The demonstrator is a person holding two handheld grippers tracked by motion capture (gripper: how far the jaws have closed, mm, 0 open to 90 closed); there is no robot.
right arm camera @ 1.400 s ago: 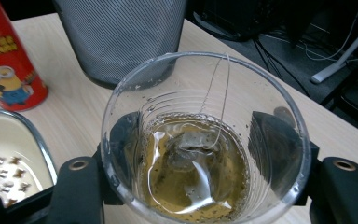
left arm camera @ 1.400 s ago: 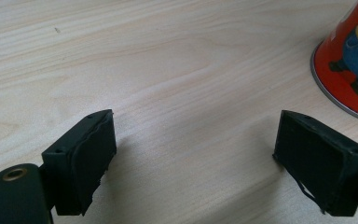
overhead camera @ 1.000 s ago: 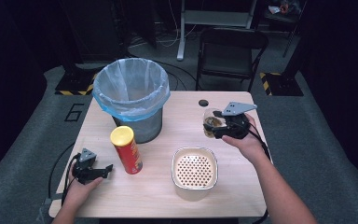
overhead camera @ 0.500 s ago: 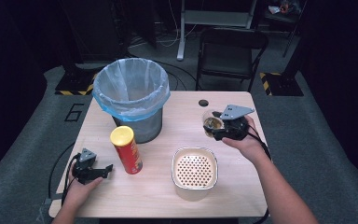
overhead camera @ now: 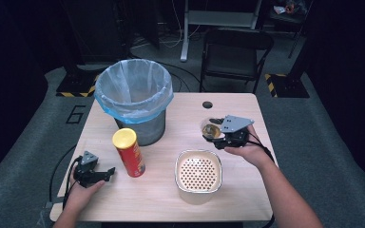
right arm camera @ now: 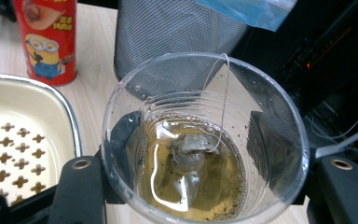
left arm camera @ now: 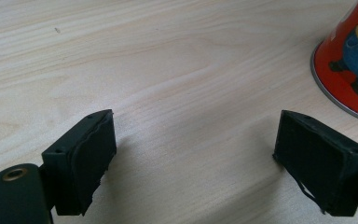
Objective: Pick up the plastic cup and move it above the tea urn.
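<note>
While the right gripper (overhead camera: pixel 217 134) is clamped around the clear plastic cup (right arm camera: pixel 205 140) of tea at its three-and-nine-o'clock walls, gentle pressure is judged necessary: thin, flexible, spillable.

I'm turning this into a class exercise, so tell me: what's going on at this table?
A person works with two grippers. The right gripper is clamped on a clear cup of tea with a teabag in it, near the strainer tray. The left gripper rests open on the table beside the red can. A lined bin stands behind.
</note>
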